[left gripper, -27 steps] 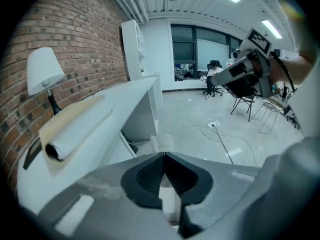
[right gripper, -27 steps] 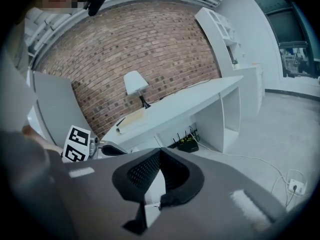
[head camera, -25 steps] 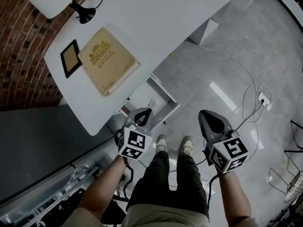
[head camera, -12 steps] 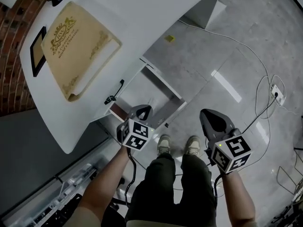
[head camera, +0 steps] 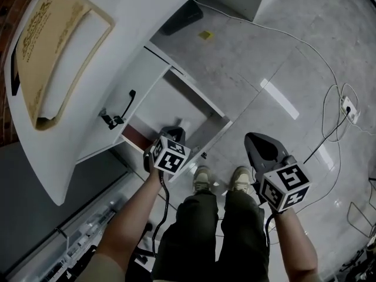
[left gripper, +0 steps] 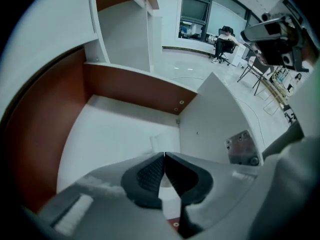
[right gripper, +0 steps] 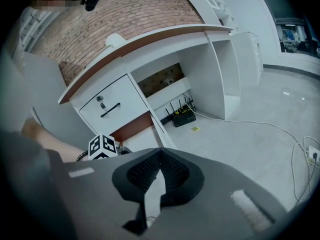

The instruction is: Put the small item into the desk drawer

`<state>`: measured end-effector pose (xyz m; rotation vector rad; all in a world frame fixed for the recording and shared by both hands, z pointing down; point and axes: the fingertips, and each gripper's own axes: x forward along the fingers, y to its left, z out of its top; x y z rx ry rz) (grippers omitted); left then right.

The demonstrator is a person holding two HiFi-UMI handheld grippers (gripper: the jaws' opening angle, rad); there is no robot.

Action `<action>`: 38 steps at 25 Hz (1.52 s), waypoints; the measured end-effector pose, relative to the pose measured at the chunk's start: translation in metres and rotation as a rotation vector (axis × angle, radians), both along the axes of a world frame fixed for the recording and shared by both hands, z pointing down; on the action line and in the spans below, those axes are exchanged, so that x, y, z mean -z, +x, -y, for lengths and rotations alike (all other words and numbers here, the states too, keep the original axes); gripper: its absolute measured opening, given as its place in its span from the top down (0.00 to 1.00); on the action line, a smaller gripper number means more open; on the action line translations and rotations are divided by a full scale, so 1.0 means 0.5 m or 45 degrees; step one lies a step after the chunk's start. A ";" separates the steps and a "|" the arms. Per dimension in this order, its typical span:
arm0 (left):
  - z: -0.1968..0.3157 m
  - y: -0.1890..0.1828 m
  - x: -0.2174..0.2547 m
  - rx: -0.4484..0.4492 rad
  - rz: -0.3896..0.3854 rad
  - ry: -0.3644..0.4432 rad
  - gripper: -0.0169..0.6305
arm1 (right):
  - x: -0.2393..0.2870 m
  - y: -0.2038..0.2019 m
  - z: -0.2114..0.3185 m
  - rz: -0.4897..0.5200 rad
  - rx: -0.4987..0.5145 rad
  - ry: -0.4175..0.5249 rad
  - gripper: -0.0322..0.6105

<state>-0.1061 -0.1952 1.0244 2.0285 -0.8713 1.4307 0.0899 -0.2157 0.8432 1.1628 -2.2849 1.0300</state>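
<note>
The desk's lower drawer (head camera: 176,101) stands pulled out, white inside with red-brown walls (left gripper: 47,134). My left gripper (head camera: 171,135) hangs over its near end, jaws shut, tips pointing into it (left gripper: 164,154). A small white block (left gripper: 163,142) lies on the drawer floor just beyond those tips, by the right wall; I cannot tell whether the tips touch it. My right gripper (head camera: 262,148) is held over the floor to the right of the drawer, shut and with nothing in it (right gripper: 160,152).
Above the open drawer is a shut drawer with a black handle and lock (head camera: 127,103). A tan book (head camera: 50,46) lies on the white desktop (head camera: 147,16). A router (right gripper: 183,118), a yellow scrap (head camera: 205,34) and cables (head camera: 329,93) are on the floor.
The head view has swung down and in toward the desk, so the drawers now fill the left. My left gripper has come closer over the open drawer. The right one barely moved.
</note>
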 end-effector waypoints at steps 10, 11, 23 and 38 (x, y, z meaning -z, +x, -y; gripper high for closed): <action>-0.031 0.007 -0.048 -0.049 0.010 -0.126 0.86 | -0.005 0.011 -0.010 -0.025 -0.028 -0.005 0.95; -0.030 0.006 -0.039 -0.054 0.015 -0.121 0.85 | 0.005 0.011 -0.009 -0.026 -0.030 -0.003 0.95; -0.014 0.034 0.323 -0.041 -0.124 0.089 0.94 | 0.287 -0.009 0.000 0.006 -0.030 0.079 0.95; 0.020 0.060 1.012 0.071 -0.377 0.620 0.97 | 0.787 -0.047 -0.025 0.090 0.039 0.317 0.95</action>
